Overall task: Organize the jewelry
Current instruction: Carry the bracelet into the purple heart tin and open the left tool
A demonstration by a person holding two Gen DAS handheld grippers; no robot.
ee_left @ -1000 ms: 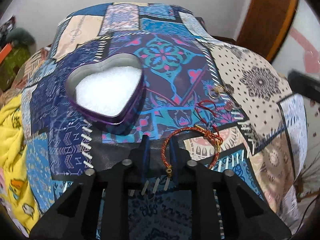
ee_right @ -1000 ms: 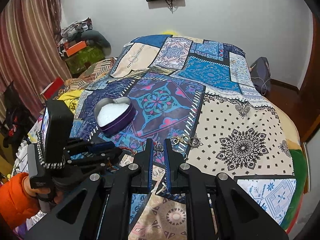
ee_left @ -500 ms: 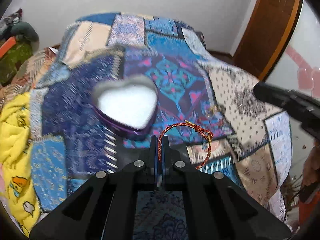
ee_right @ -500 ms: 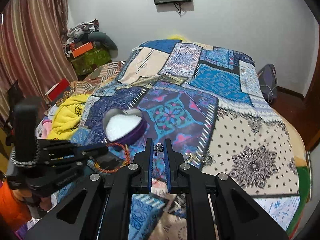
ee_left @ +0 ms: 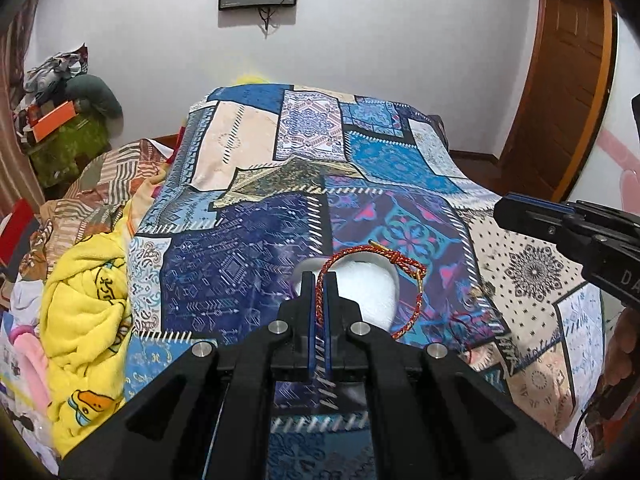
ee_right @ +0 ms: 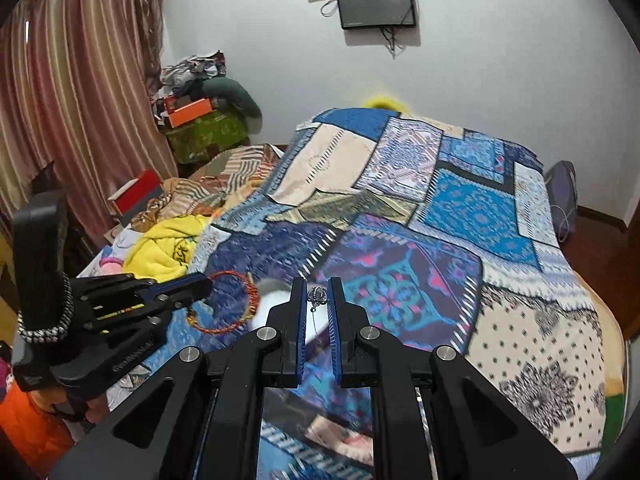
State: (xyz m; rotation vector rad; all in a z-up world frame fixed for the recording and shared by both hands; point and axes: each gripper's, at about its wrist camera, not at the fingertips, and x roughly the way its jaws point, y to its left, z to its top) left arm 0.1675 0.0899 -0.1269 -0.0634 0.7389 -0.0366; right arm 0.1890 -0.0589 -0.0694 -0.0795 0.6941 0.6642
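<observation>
My left gripper (ee_left: pixel 319 280) is shut on a red and gold braided bracelet (ee_left: pixel 416 280) and holds it in the air over the heart-shaped tin with white padding (ee_left: pixel 368 284), mostly hidden behind the fingers. My right gripper (ee_right: pixel 317 286) is shut on a small silver earring (ee_right: pixel 317 295) with a thin pin hanging below it, above the same tin (ee_right: pixel 272 300). In the right wrist view the left gripper (ee_right: pixel 202 282) shows at the left with the bracelet (ee_right: pixel 224 304) hanging from it. The right gripper (ee_left: pixel 504 210) shows at the right edge of the left wrist view.
The patchwork bedspread (ee_left: pixel 360 160) covers the bed. A yellow blanket (ee_left: pixel 84 300) lies at the left edge. Boxes and clothes (ee_right: pixel 200 120) are piled by the curtain. A screen (ee_right: pixel 376 4) hangs on the wall. A wooden door (ee_left: pixel 560 80) stands at the right.
Both grippers have closed on their jewelry, lifted off the bedspread and tilted up. The bracelet and earring now hang in the air near the heart-shaped tin.
</observation>
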